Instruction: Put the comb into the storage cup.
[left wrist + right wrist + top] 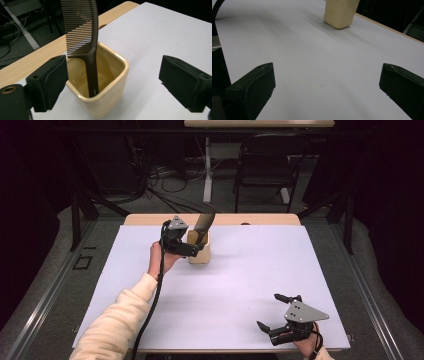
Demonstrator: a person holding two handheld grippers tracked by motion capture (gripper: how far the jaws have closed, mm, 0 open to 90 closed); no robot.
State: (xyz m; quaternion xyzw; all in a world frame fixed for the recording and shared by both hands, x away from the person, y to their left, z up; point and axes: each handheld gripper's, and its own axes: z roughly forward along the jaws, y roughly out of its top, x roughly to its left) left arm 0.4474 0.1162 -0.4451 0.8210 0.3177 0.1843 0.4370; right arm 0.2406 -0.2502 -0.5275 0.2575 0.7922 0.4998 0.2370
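A cream square cup (pixel 201 251) (pixel 105 85) stands on the white sheet near the table's far edge. A dark brown comb (pixel 203 223) (pixel 82 32) stands in it handle down, leaning on the rim, teeth up. My left gripper (pixel 192 248) (pixel 112 80) is open right at the cup, one jaw on each side of it, gripping nothing. Near the front right corner my right gripper (pixel 274 312) (pixel 327 87) stands open over bare sheet. The cup (pixel 340 12) shows far ahead of it.
The white sheet (pixel 240 275) covers most of the wooden table (pixel 260 219). Beyond the far edge stand a black chair (pixel 265 162), a white table leg (pixel 207 170) and loose cables on the floor.
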